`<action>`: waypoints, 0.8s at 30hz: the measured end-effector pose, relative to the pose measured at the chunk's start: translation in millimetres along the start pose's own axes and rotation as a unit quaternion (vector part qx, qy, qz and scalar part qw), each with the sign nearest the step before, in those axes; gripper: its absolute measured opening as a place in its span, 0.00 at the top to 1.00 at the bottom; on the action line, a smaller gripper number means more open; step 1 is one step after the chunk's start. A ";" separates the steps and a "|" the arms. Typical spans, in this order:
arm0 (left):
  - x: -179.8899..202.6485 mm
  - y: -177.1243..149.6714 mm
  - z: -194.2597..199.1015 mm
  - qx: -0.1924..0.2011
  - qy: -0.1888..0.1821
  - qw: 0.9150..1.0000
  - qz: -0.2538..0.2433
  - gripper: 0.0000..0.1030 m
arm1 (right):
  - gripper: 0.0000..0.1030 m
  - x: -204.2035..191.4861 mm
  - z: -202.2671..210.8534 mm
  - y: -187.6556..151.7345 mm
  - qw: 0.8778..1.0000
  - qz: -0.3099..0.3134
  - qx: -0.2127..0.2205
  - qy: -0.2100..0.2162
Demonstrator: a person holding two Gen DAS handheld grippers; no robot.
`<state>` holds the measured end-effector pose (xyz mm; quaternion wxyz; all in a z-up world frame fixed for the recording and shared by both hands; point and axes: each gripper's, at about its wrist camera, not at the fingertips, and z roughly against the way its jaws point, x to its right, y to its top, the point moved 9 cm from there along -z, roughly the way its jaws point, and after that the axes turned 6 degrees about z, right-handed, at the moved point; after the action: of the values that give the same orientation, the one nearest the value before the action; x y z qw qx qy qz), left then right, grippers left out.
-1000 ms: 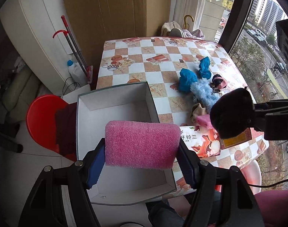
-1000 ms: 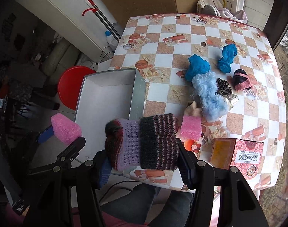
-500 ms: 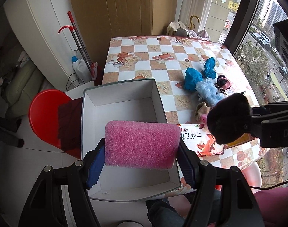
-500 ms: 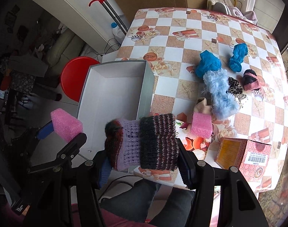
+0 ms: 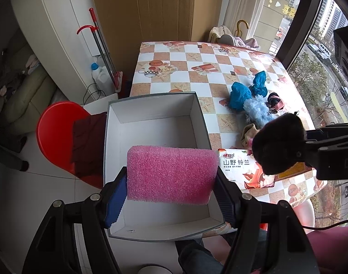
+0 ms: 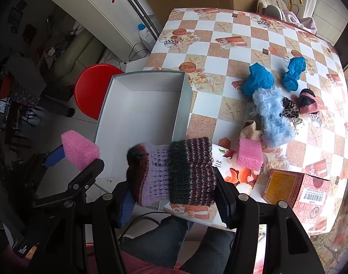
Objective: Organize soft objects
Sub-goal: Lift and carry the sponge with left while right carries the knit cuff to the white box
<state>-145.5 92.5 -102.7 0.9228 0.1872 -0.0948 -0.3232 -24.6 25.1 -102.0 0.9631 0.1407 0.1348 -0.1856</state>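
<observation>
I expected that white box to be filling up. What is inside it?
Nothing that shows: the white box has a bare floor. The pink foam block and the knitted piece, each held above it, hide its near part.

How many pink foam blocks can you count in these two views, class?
2. One pink foam block is clamped in the left gripper above the white box; a smaller one lies on the table. Others may be hidden.
</observation>
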 end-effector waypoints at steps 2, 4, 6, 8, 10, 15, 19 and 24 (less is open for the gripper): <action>-3.2 -1.0 -0.8 -0.001 0.001 1.000 0.003 0.29 | 0.41 -2.5 -1.5 1.2 1.000 0.003 -0.002 0.000; -6.8 -2.2 -1.4 -0.003 0.003 1.000 0.006 0.29 | 0.41 -5.9 -3.4 2.3 1.000 0.008 -0.004 0.001; -10.2 -3.0 -1.7 -0.003 0.004 1.000 0.010 0.29 | 0.41 -8.9 -5.3 3.6 1.000 0.012 -0.005 0.001; -13.6 -3.9 -1.9 -0.003 0.005 1.000 0.014 0.29 | 0.41 -11.7 -7.0 4.9 1.000 0.017 -0.007 0.001; -16.9 -4.4 -2.1 -0.004 0.006 1.000 0.018 0.29 | 0.41 -14.9 -8.5 5.7 1.000 0.022 -0.010 0.001; -24.7 -5.8 -3.1 -0.007 0.007 1.000 0.027 0.29 | 0.41 -20.9 -12.0 8.4 0.999 0.031 -0.014 0.001; -29.3 -6.8 -3.6 -0.009 0.009 0.999 0.032 0.29 | 0.41 -24.9 -15.0 9.6 0.999 0.036 -0.018 0.002; -34.0 -9.2 -3.3 -0.011 0.010 0.999 0.035 0.29 | 0.41 -29.9 -17.8 11.2 0.999 0.042 -0.020 0.003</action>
<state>-176.0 108.2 -111.3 0.9363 0.1773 -0.0882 -0.2901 -50.6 50.3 -106.7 0.9723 0.1271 0.1355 -0.1417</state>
